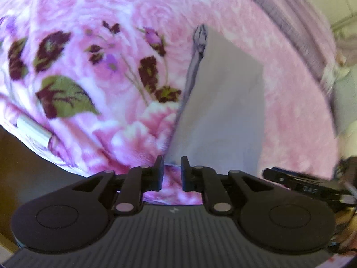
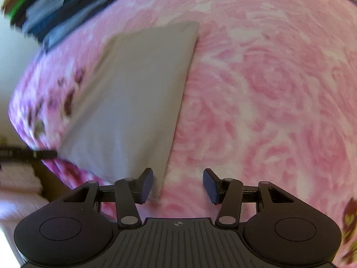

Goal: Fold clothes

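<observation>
A grey garment point(image 1: 223, 111) lies folded flat in a long panel on a pink floral blanket point(image 1: 89, 22). A darker seam runs along its left edge. My left gripper point(image 1: 172, 164) hovers at the panel's near left corner with a narrow gap between its jaws. Only blanket shows in that gap, and nothing is pinched. In the right wrist view the same grey garment point(image 2: 133, 100) stretches away to the upper left. My right gripper point(image 2: 178, 178) stands wide open over its near right corner. The left fingertip point(image 2: 146, 183) is above the cloth and the right one above the blanket point(image 2: 267, 89).
A stack of dark folded clothes point(image 2: 62, 11) sits at the blanket's far left edge. Pale folded cloth point(image 2: 17, 183) lies at the lower left. The blanket's edge drops off to a brown floor point(image 1: 26, 167). A black part of the other gripper point(image 1: 308, 187) shows at the right.
</observation>
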The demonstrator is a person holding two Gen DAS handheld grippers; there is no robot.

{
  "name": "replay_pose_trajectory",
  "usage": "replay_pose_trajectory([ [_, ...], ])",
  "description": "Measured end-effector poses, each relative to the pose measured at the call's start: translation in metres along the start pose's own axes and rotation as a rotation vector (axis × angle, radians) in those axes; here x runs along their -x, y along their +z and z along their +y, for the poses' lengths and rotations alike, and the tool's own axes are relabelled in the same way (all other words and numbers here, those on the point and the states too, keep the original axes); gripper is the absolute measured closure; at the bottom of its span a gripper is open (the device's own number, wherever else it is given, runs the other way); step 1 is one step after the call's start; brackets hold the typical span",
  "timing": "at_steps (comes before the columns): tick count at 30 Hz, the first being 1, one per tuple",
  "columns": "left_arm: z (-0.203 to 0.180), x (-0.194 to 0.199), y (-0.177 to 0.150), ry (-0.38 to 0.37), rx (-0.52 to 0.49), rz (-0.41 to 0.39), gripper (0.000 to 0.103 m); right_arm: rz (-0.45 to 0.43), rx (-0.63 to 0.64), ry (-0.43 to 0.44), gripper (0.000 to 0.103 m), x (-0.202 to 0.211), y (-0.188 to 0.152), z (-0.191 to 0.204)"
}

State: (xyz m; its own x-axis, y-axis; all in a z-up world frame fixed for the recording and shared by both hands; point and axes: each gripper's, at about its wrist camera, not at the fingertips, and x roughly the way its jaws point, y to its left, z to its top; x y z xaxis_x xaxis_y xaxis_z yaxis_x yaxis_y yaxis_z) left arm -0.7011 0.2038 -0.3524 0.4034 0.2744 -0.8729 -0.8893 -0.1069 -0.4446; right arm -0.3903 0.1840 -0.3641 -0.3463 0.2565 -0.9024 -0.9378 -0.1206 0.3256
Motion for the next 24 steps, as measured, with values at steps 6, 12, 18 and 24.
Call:
replay_pose_trajectory([
  [6,0.007,-0.02,0.005,-0.033,0.054,-0.007,0.072,-0.022,-0.207,0.16,0.056,-0.009,0.005,-0.015],
  [12,0.007,-0.035,-0.002,-0.066,0.053,-0.028,0.1,-0.03,-0.22,0.198,0.056,-0.031,0.007,-0.011],
  [18,0.005,-0.033,-0.005,-0.065,0.009,-0.025,0.099,-0.027,-0.121,0.151,0.1,-0.033,0.003,0.003],
  [24,-0.001,-0.023,-0.001,0.026,-0.096,0.028,0.095,0.056,-0.069,0.022,0.078,-0.026,0.014,0.012],
])
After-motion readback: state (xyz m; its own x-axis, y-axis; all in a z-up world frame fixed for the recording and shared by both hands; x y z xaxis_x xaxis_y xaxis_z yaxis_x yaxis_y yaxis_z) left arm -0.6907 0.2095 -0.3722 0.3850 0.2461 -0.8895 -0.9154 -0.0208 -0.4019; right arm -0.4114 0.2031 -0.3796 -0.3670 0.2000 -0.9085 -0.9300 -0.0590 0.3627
